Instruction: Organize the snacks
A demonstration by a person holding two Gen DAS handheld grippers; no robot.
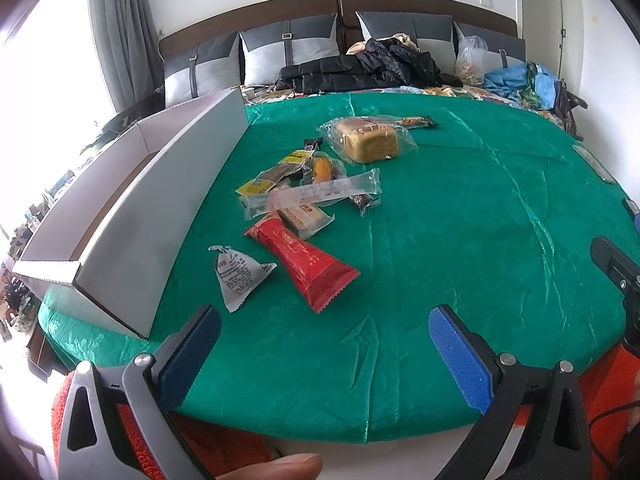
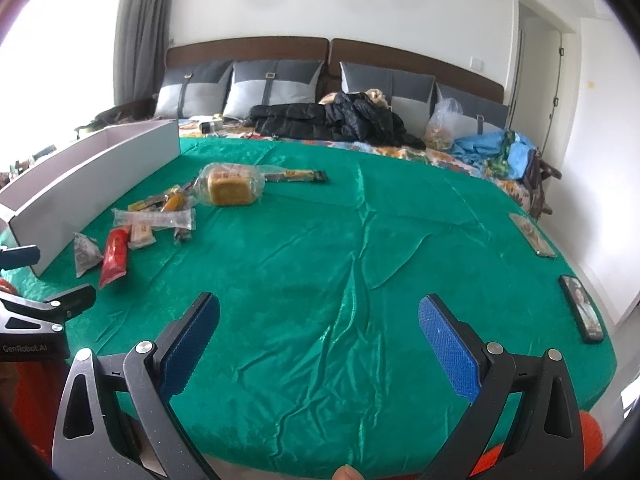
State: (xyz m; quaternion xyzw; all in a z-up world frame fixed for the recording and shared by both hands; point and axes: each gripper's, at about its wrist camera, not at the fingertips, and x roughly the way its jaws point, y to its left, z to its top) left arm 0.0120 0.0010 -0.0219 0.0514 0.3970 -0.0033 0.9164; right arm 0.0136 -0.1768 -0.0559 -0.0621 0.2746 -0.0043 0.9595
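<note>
1. The left tongs (image 1: pixel 324 344) sit at the bottom of the left wrist view, blue-padded fingers spread wide with nothing between them, low over the near edge of the shiny green cloth (image 1: pixel 460 208) that covers the bed. They are open, I judge, because no snack has been chosen yet.
2. The right tongs (image 2: pixel 320 336) are likewise wide apart and empty at the bottom of the right wrist view, over bare cloth well apart from the snacks.
3. The snacks lie in a loose pile left of centre in the left wrist view: a red foil pouch with crimped ends (image 1: pixel 308 268) nearest, a small grey-and-white pyramid packet (image 1: pixel 236 274) just to its left, a long clear wrapper with faint print (image 1: pixel 316 196) lying across the yellow packets (image 1: pixel 276 178), and a clear-bagged loaf of golden bread (image 1: pixel 370 140) farther up.
4. The long shallow white cardboard box (image 1: pixel 160 200) runs along the left of the frame, open side up and just beside the pile; it is presumably placed there as the destination.
5. Two dark phones (image 2: pixel 582 308) rest at the right edge of the right wrist view, out of the way.
6. The red pouch looks like the easiest first pick for the left tongs.
</note>
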